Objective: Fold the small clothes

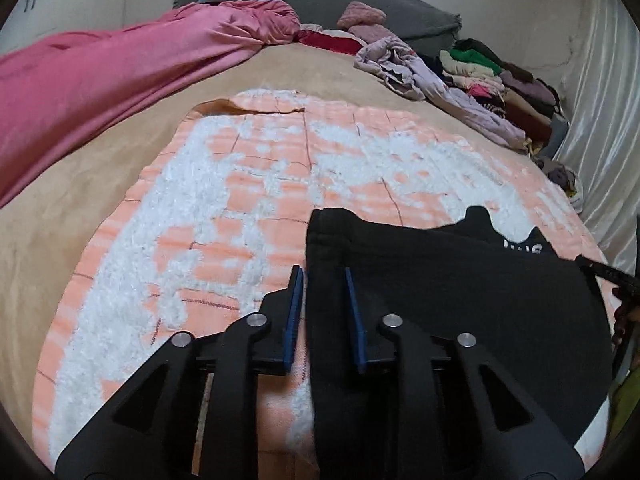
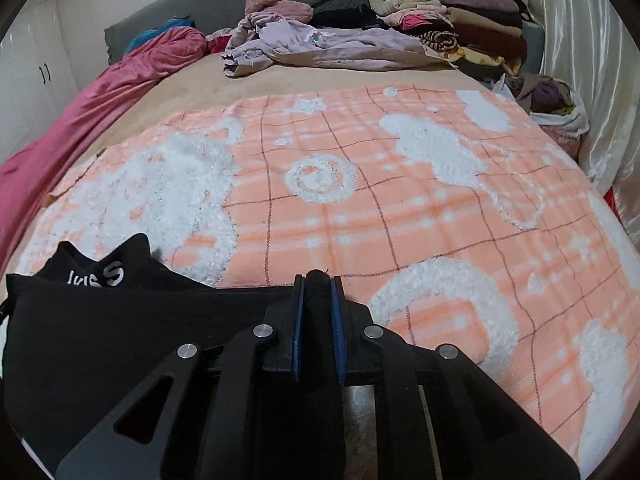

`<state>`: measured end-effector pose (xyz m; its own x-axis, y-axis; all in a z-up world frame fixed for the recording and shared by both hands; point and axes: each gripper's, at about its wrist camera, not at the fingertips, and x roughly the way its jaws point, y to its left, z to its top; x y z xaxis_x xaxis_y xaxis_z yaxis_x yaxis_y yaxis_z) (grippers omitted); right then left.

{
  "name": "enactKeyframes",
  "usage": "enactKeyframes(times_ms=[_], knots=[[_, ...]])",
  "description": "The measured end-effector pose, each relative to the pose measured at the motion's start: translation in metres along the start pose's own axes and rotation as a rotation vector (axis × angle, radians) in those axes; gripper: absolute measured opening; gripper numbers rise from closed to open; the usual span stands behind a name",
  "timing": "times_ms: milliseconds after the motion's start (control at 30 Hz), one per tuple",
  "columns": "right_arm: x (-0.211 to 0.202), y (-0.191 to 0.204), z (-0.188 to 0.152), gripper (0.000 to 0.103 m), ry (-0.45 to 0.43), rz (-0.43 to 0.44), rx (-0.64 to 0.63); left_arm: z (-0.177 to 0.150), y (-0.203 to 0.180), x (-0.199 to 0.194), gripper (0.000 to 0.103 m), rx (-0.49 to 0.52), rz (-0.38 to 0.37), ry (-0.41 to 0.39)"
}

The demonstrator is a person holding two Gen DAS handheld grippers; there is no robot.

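Black garment (image 1: 440, 300), white lettering near its far edge, spread on the peach-and-white blanket (image 1: 224, 200) at the near side of the bed. Left gripper (image 1: 322, 276) part-open, straddling the garment's left edge: one finger over blanket, the other over black cloth, nothing pinched yet as far as could be told. Right gripper (image 2: 318, 284) clamped narrowly on a bunch of black fabric at the garment's right edge. Judged risks: lopsided fold if only the right side lifted while the left stayed unpinched; blanket pile caught together with the hem if the left closed too low; thick bunch slipping from the right pads. Lilac clothing (image 2: 320, 46) and folded stack (image 2: 460, 12) well apart, at the far end.
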<state>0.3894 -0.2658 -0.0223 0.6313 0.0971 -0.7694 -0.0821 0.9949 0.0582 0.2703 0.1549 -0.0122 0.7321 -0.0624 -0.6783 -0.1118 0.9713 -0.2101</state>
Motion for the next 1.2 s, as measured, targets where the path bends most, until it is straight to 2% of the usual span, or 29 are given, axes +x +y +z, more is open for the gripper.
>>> enactKeyframes(times_ms=[33,133,200,333,567,667,700,933,1200], knots=[[-0.001,0.000,0.000,0.021,0.000,-0.008,-0.002,0.000,0.001,-0.002,0.020,-0.003,0.003,-0.009],[-0.007,-0.004,0.000,0.032,-0.012,-0.027,0.004,0.000,0.004,-0.011,0.025,-0.006,0.011,-0.024],[-0.019,-0.006,0.000,0.036,-0.033,-0.015,0.015,0.002,0.004,-0.019,0.025,-0.005,0.026,-0.038],[-0.051,0.000,-0.008,0.043,-0.099,-0.036,-0.056,0.007,0.004,-0.037,0.026,-0.003,0.054,-0.077],[-0.090,0.008,-0.034,0.046,-0.149,0.004,-0.104,0.005,-0.005,-0.065,0.034,0.019,0.058,-0.131],[-0.101,0.013,-0.047,0.053,-0.158,0.025,-0.114,0.000,-0.010,-0.075,0.038,0.027,0.054,-0.140],[-0.104,0.017,-0.052,0.060,-0.155,0.035,-0.121,-0.003,-0.012,-0.077,0.040,0.028,0.052,-0.136],[-0.105,0.028,-0.073,0.061,-0.120,0.021,-0.154,-0.016,-0.020,-0.078,0.043,0.031,0.036,-0.097],[-0.101,0.027,-0.082,0.064,-0.099,0.043,-0.122,-0.026,-0.030,-0.079,0.054,0.051,0.026,-0.066]])
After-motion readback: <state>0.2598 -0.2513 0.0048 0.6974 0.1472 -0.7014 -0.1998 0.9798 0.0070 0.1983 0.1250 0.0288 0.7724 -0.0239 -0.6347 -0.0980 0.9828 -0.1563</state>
